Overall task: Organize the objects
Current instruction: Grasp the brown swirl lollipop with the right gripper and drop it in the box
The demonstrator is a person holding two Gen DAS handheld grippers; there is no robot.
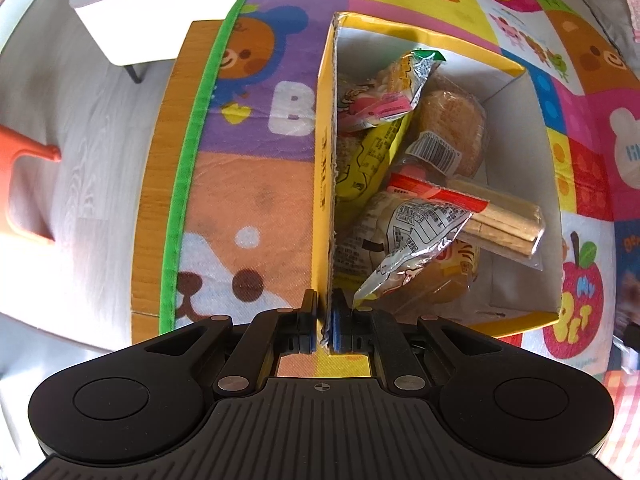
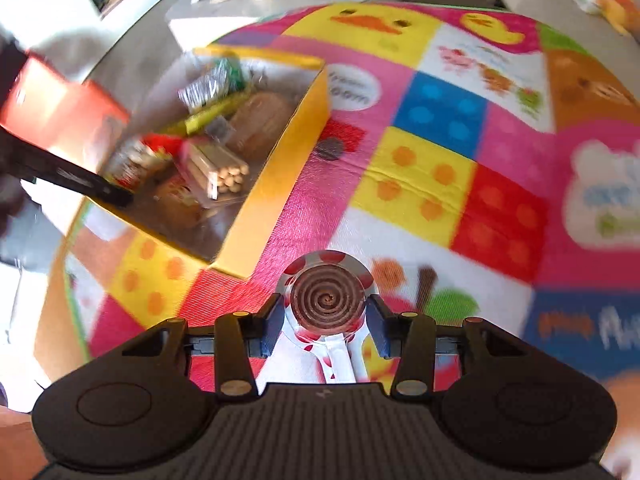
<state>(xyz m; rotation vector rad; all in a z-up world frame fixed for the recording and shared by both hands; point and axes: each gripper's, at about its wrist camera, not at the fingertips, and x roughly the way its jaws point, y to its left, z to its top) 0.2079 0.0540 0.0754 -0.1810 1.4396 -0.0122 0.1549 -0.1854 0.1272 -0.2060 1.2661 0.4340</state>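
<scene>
The left tongs (image 1: 325,320) pinch the yellow cardboard box's wall (image 1: 325,184), likely steadying it, while the right tongs (image 2: 325,322), half-open, straddle a chocolate spiral lollipop (image 2: 326,300) without clearly pressing it.

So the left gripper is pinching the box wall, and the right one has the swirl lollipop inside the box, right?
Not quite. The right wrist view shows the swirl lollipop between the right gripper fingers over the mat, outside the box. The left gripper does pinch the box wall.
</scene>
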